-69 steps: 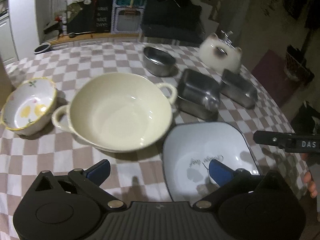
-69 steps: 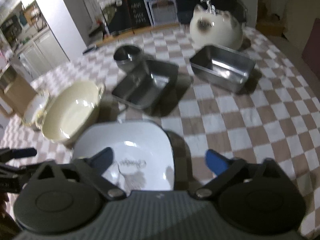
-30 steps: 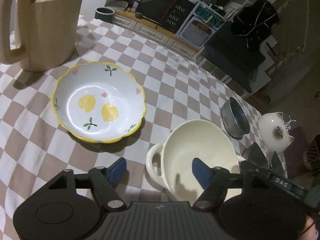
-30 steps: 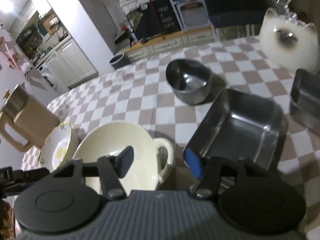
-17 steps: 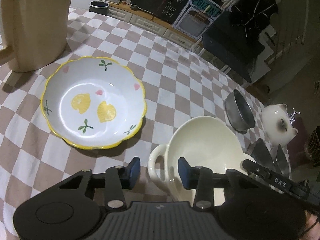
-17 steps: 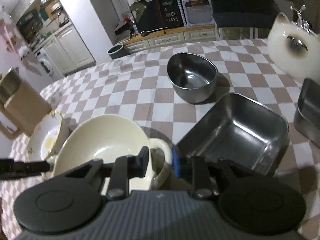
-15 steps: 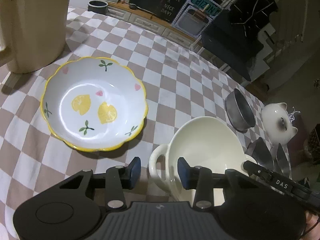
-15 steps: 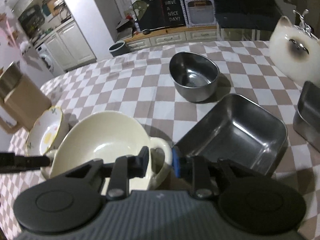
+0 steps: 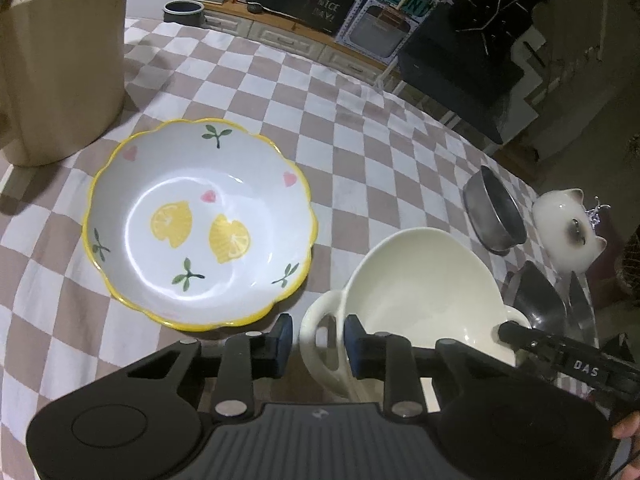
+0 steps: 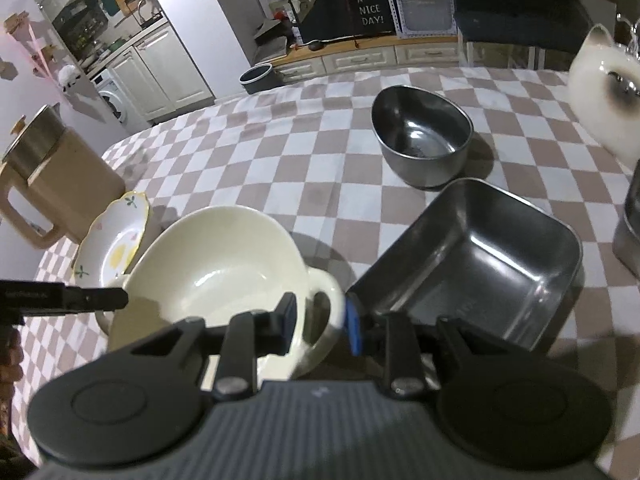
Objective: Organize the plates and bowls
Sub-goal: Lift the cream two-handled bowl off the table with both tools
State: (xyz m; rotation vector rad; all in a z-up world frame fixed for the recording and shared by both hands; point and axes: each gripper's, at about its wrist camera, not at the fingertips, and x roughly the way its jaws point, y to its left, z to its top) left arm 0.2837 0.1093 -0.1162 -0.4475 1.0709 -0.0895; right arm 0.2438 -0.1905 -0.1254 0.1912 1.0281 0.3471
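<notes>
The beige jug (image 9: 60,60) is cut off by the frame's top-left edge.

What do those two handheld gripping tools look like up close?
Both the left gripper and right gripper are matte black plastic, each with a ribbed grey centre panel, round side discs, silver screws and blue-padded jaws. One carries white "DAS" lettering.

The right gripper (image 10: 318,318) is clamping the near handle of the cream bowl (image 10: 218,268). Left of that bowl, a lemon-patterned dish (image 10: 114,248) is sitting just beside it, a beige jug (image 10: 56,184) beyond. Right of the bowl, a square steel tray (image 10: 476,256) is touching its handle; a round steel bowl (image 10: 420,136) is standing farther back.
</notes>
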